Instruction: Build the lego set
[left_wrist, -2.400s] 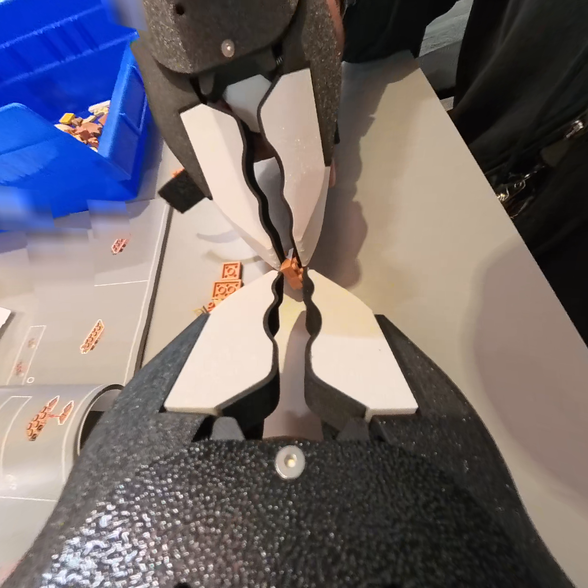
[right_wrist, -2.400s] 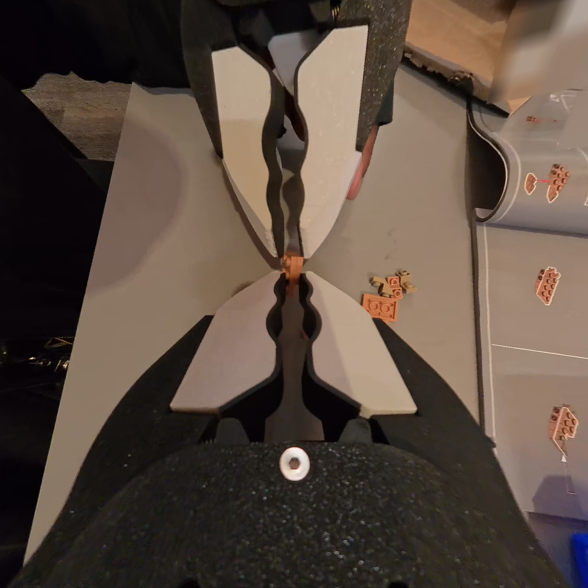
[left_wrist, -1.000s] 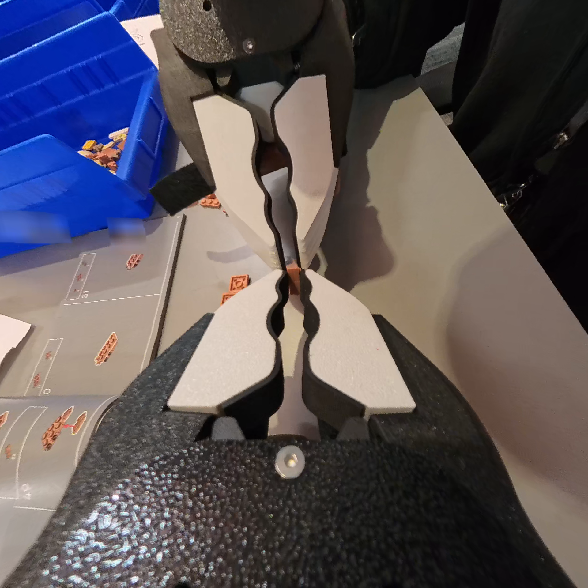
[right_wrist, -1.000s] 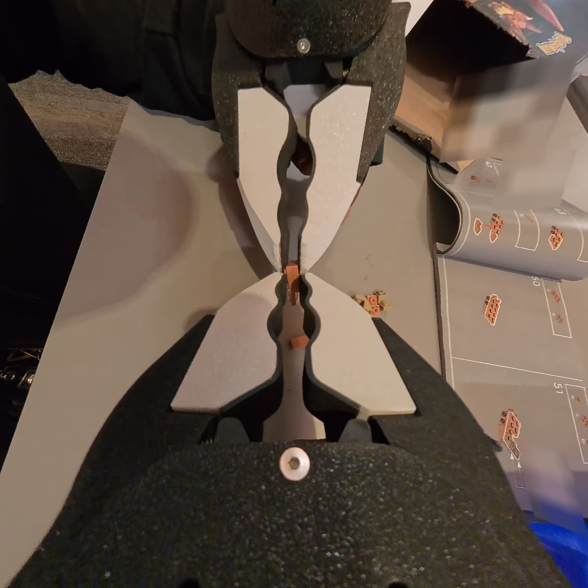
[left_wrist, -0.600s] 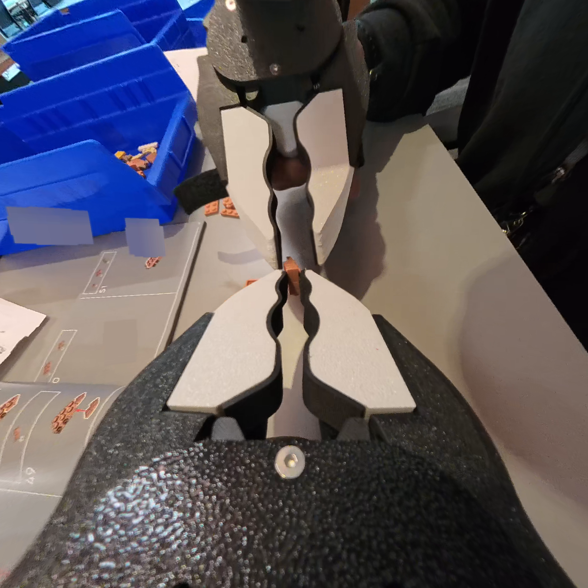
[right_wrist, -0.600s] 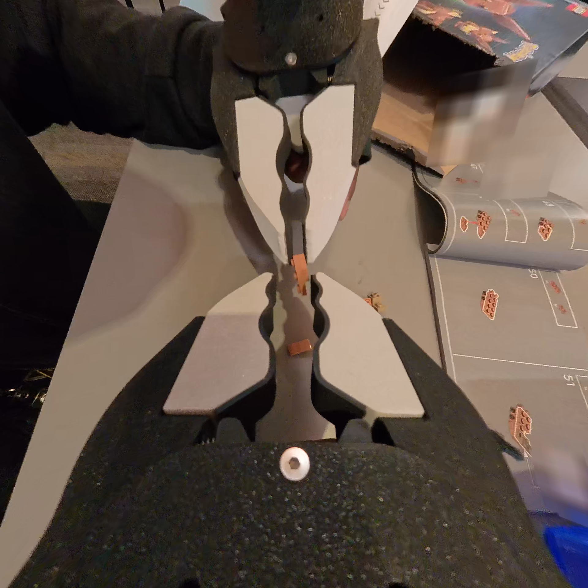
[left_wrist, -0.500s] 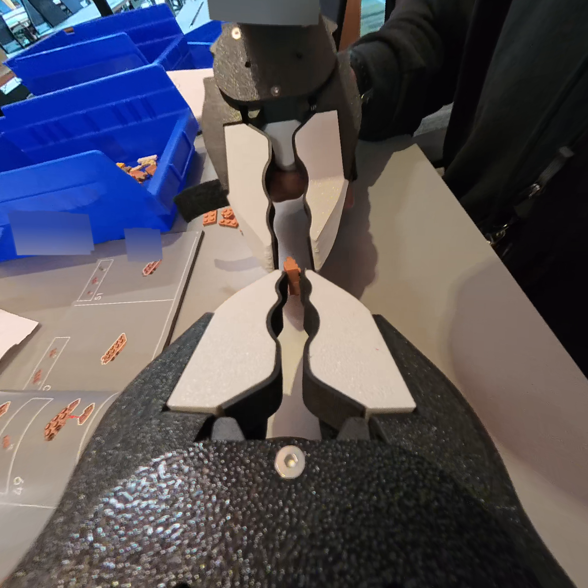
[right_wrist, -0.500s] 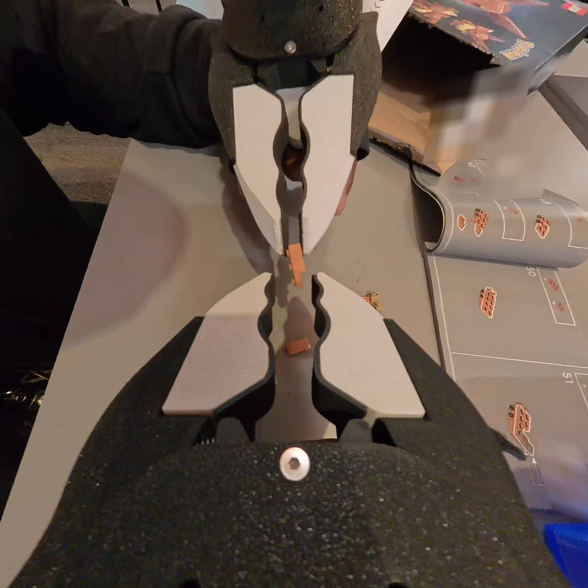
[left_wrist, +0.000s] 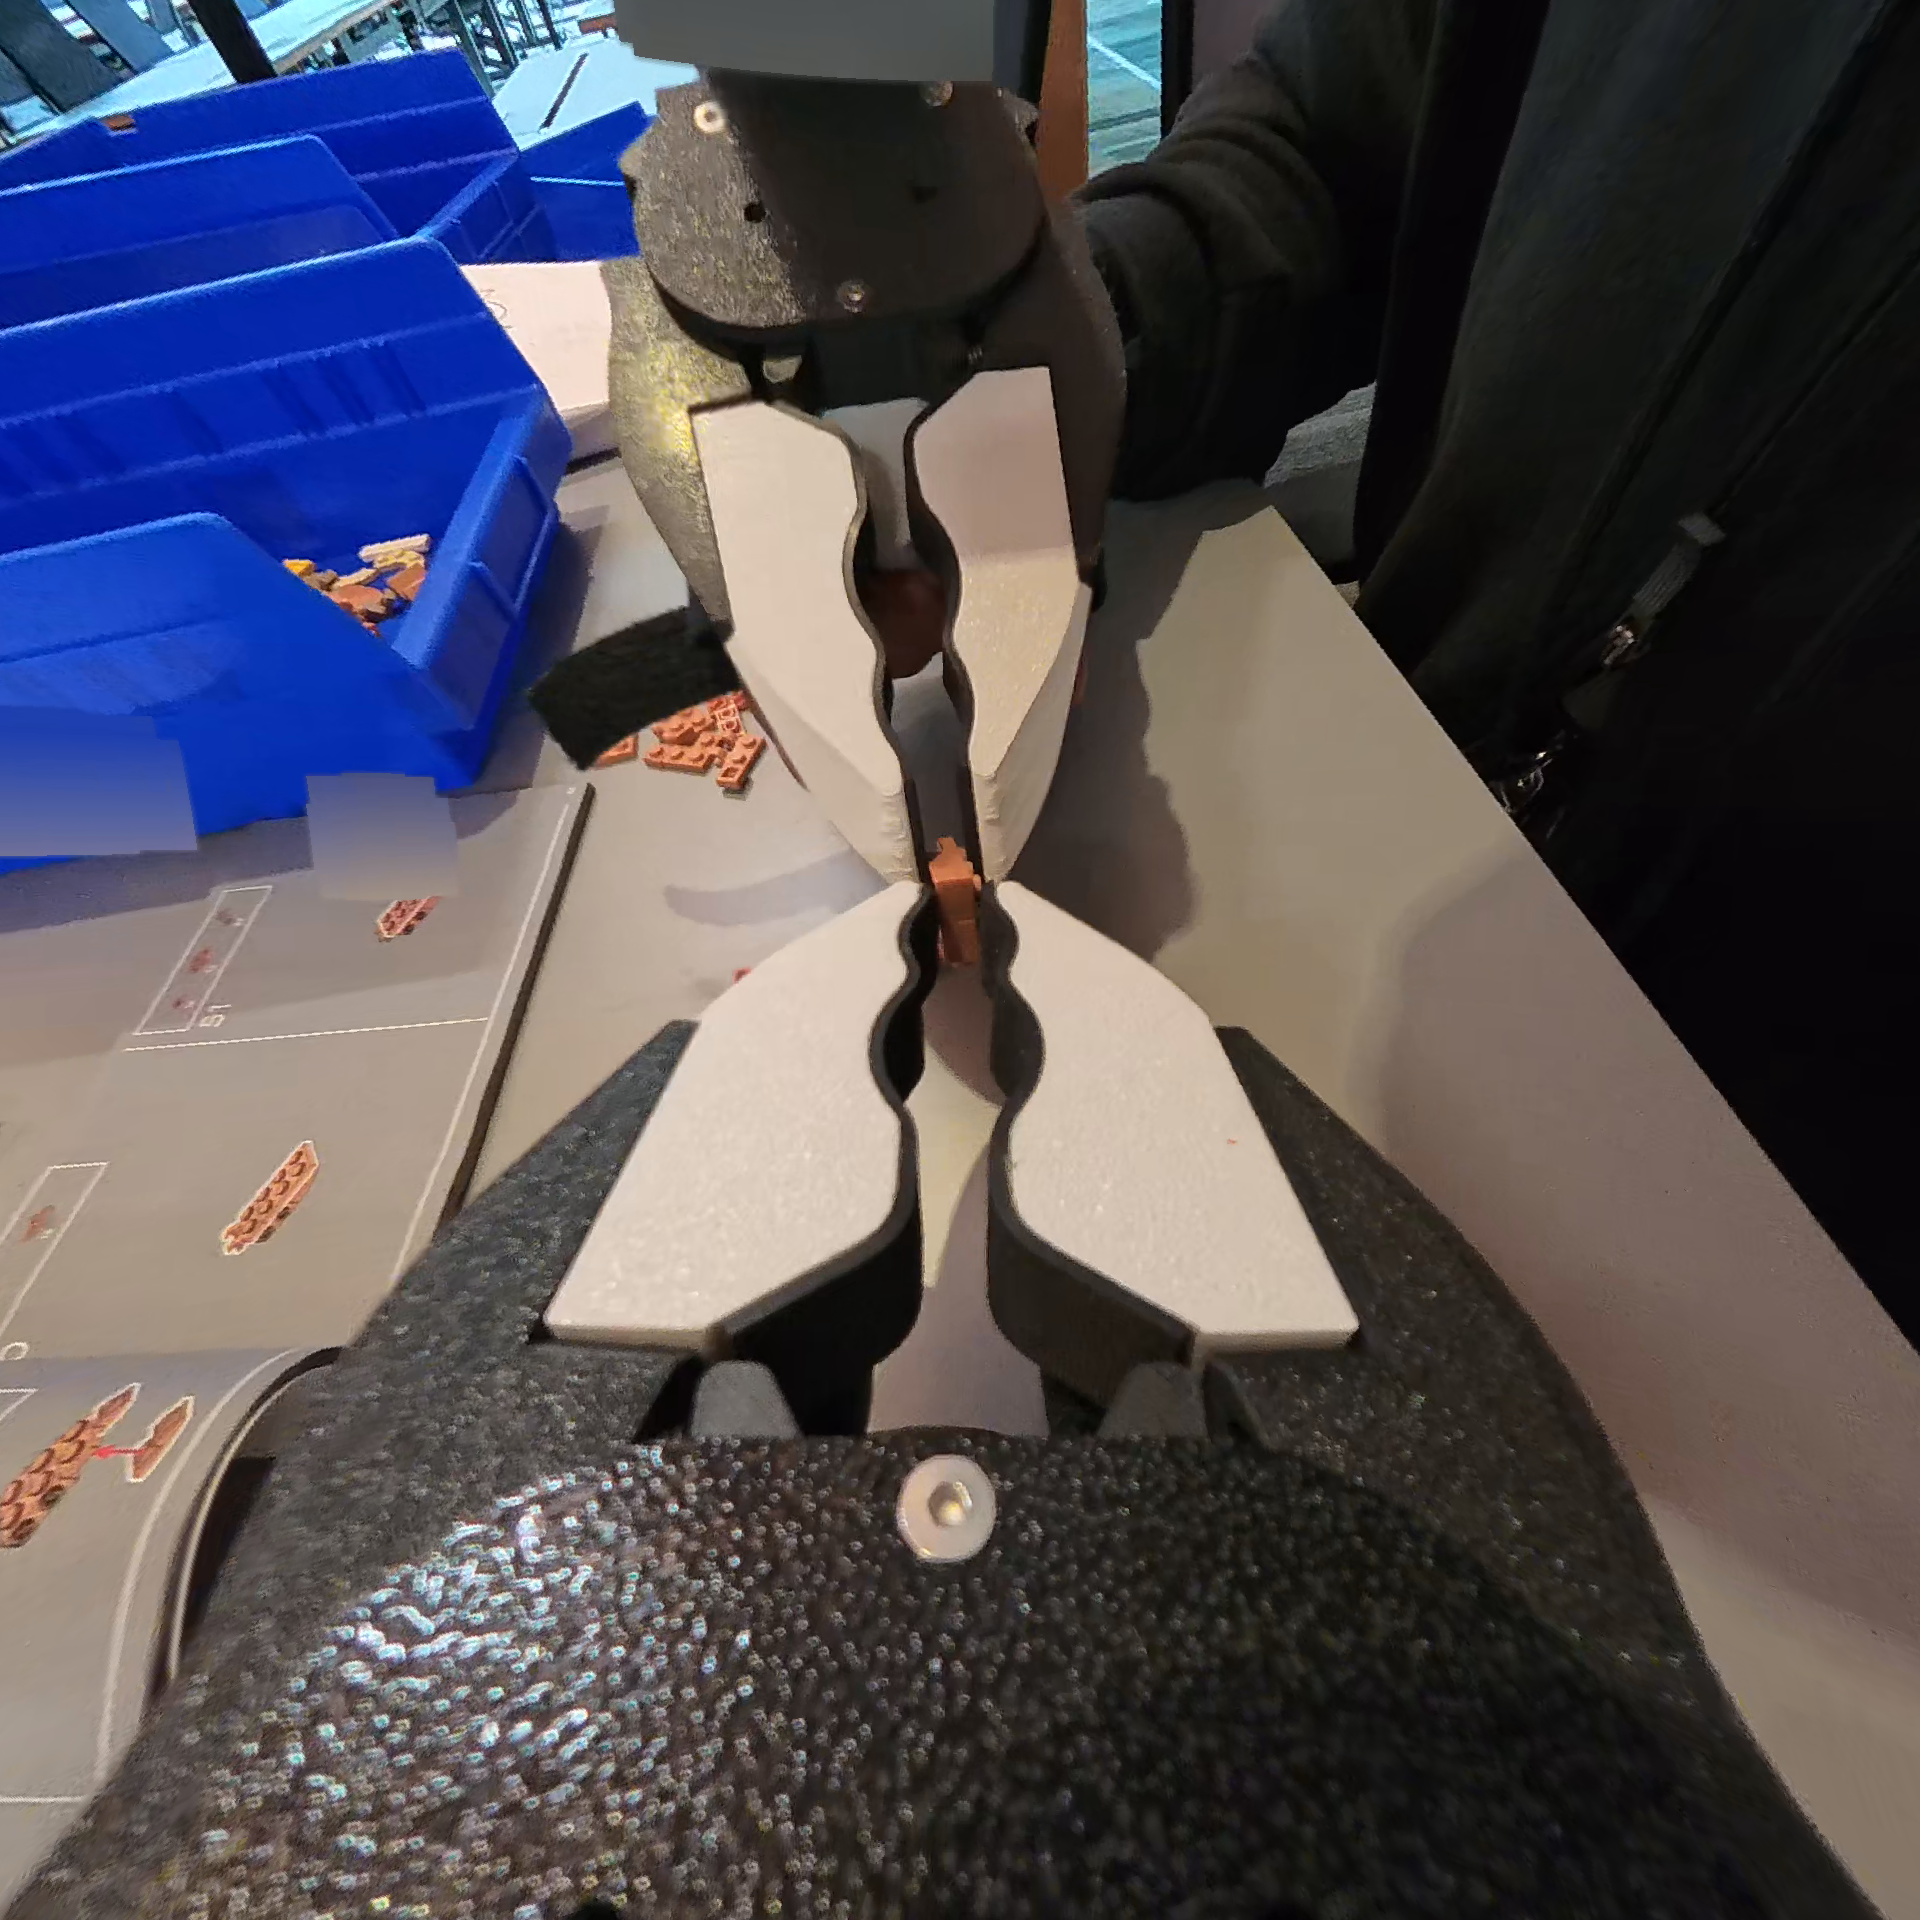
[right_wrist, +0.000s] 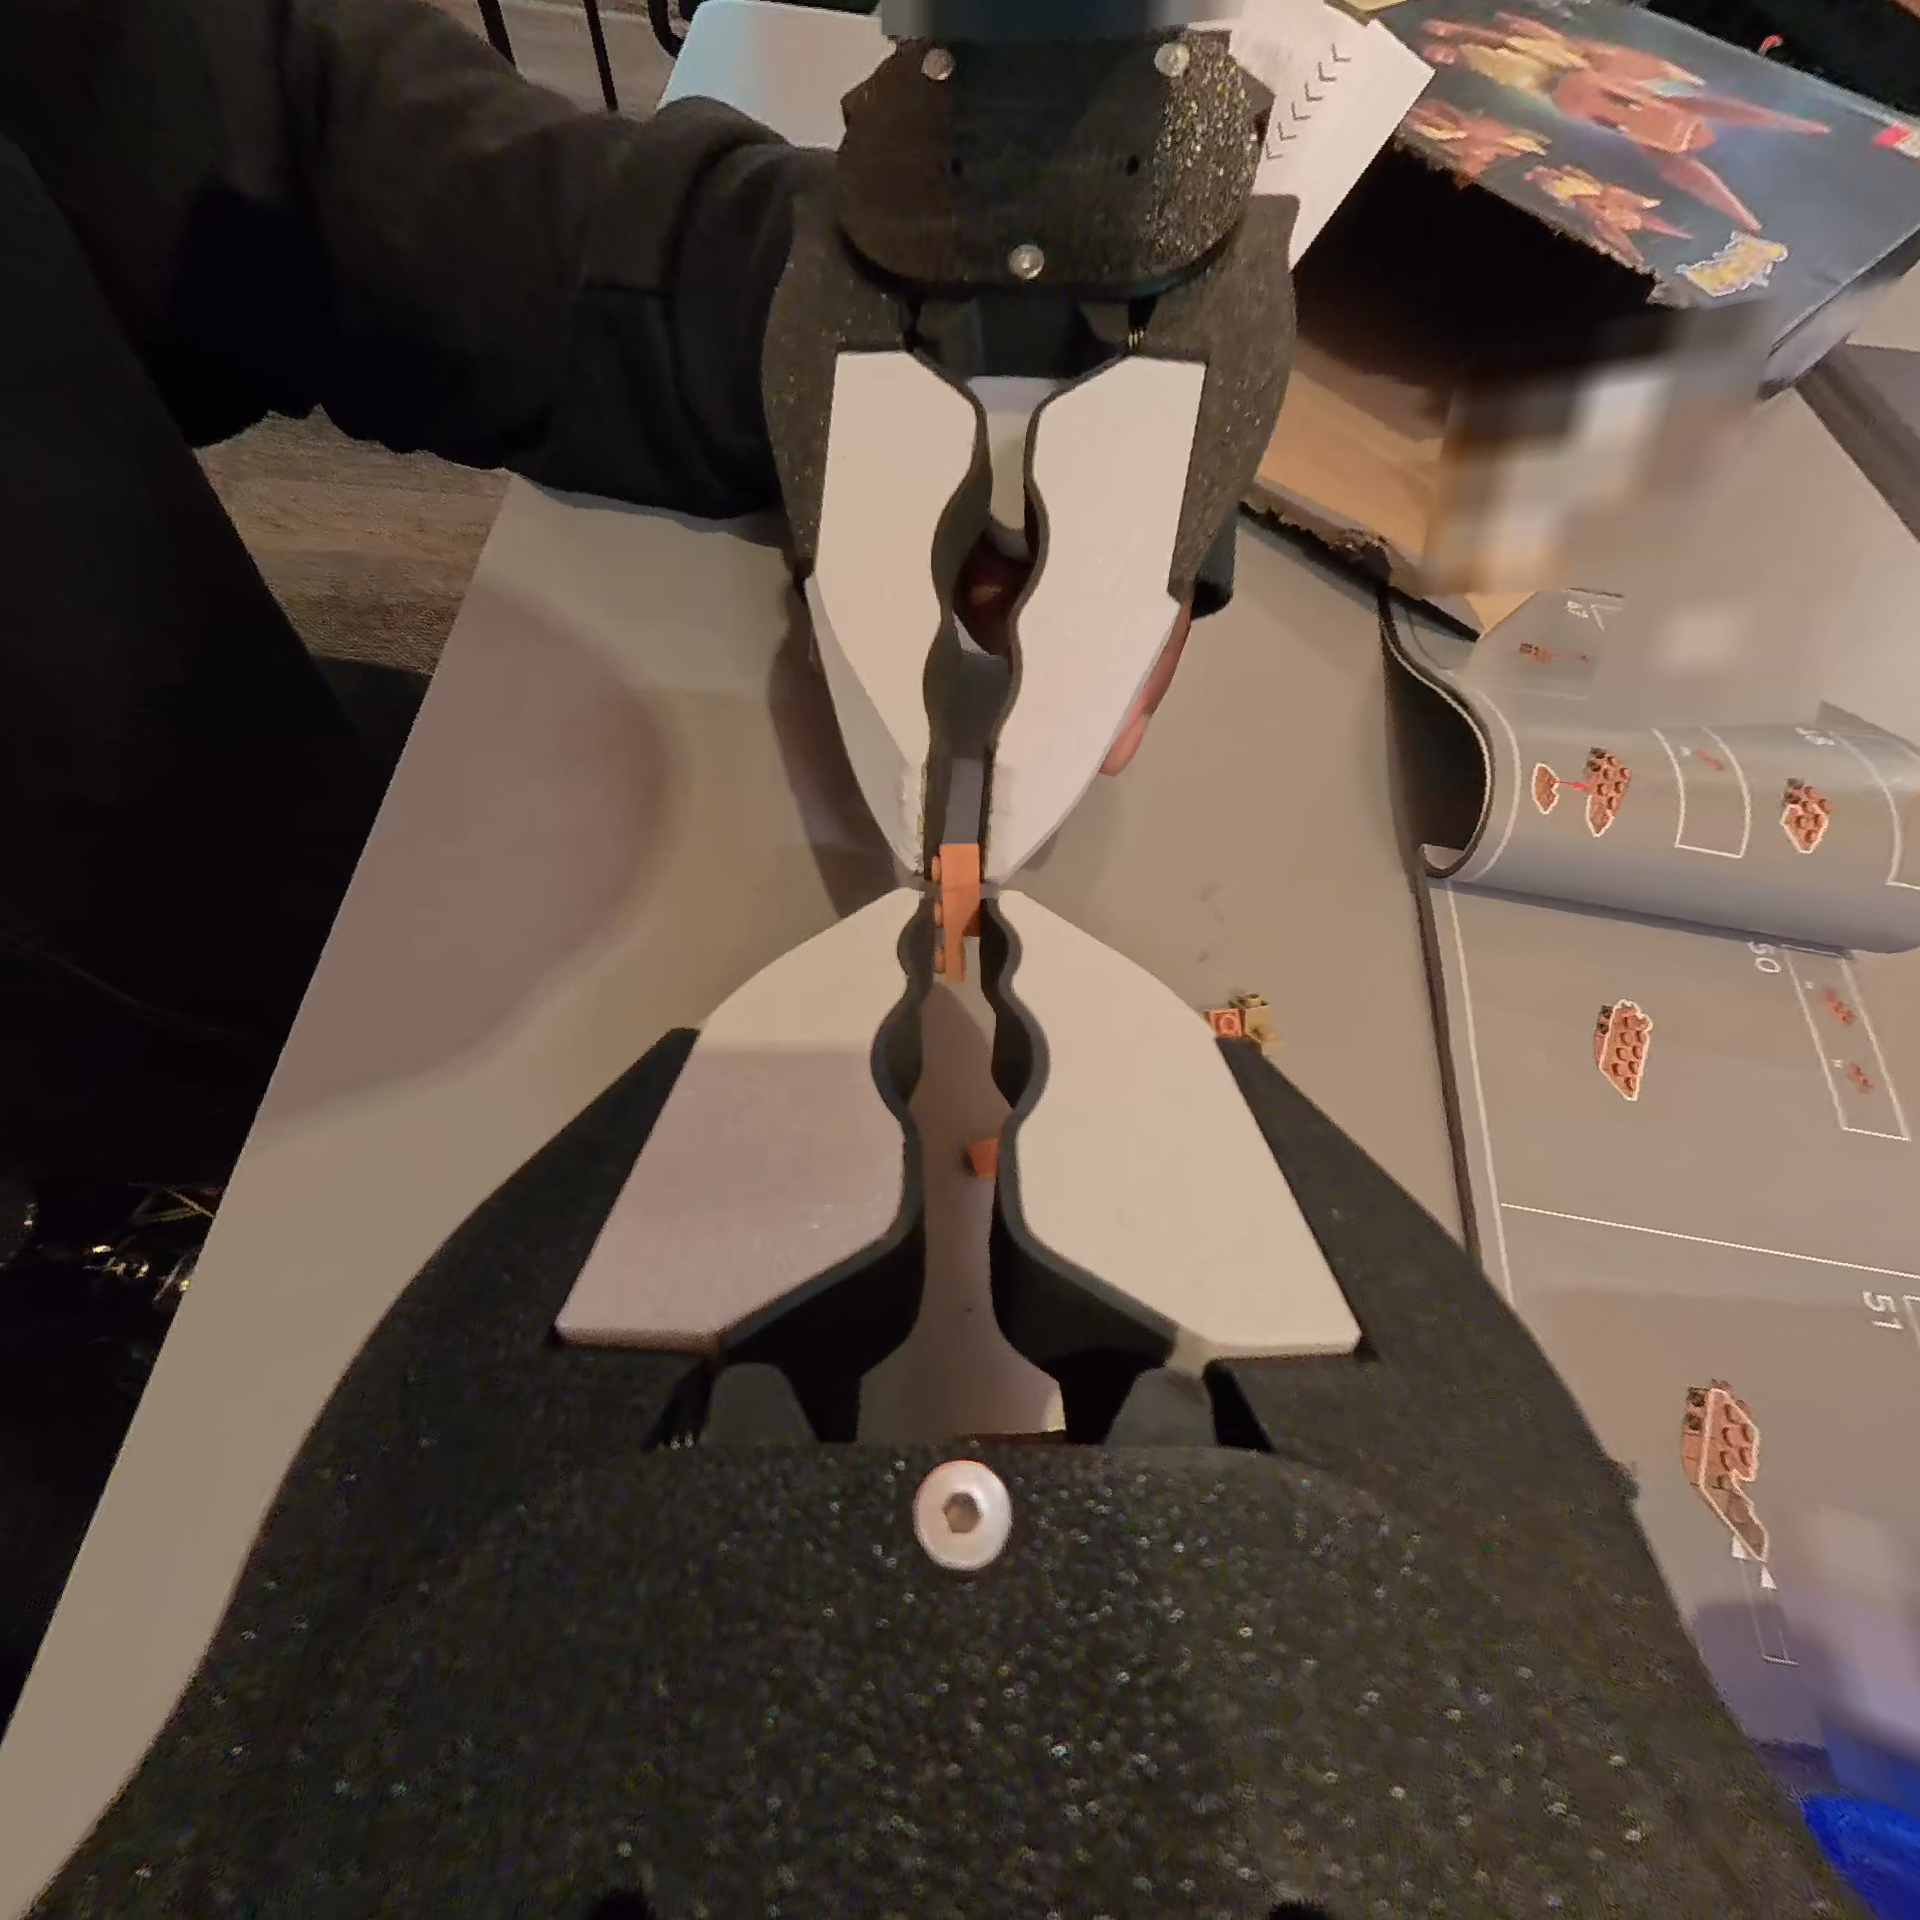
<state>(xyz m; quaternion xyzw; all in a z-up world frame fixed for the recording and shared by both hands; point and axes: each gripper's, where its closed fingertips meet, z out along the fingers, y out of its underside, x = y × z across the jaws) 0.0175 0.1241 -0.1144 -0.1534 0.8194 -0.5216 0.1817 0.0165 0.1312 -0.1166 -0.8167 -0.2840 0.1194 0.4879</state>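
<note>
A small orange-brown brick assembly (left_wrist: 951, 883) is gripped from both sides above the pale table (left_wrist: 1455, 1039). My left gripper (left_wrist: 954, 896) is shut on its near end. My right gripper (left_wrist: 943, 840) comes from the opposite side, tip to tip with the left one, and pinches the other end. In the right wrist view the assembly (right_wrist: 956, 883) sits between my right gripper's (right_wrist: 956, 902) fingertips, studs to the left, with the left gripper (right_wrist: 958, 858) above it. A tiny orange piece (right_wrist: 980, 1155) lies on the table under the right gripper's fingers.
Blue bins (left_wrist: 260, 468), one with bricks inside, stand at the left, and loose orange bricks (left_wrist: 707, 743) lie before them. A grey mat (left_wrist: 260, 1039) with printed brick pictures has a rolled end (right_wrist: 1662, 810). A cardboard box (right_wrist: 1455, 416), small tan and orange bricks (right_wrist: 1242, 1018), and a person in dark clothing (left_wrist: 1662, 416) are close by. Only a small space, under 4 cm, lies between the two pairs of fingers.
The right gripper opened and drew back a little while the left kept hold of the assembly, then came back and shut on it. Both grippers rose above the table. Earlier a tiny orange piece dropped onto the table.
</note>
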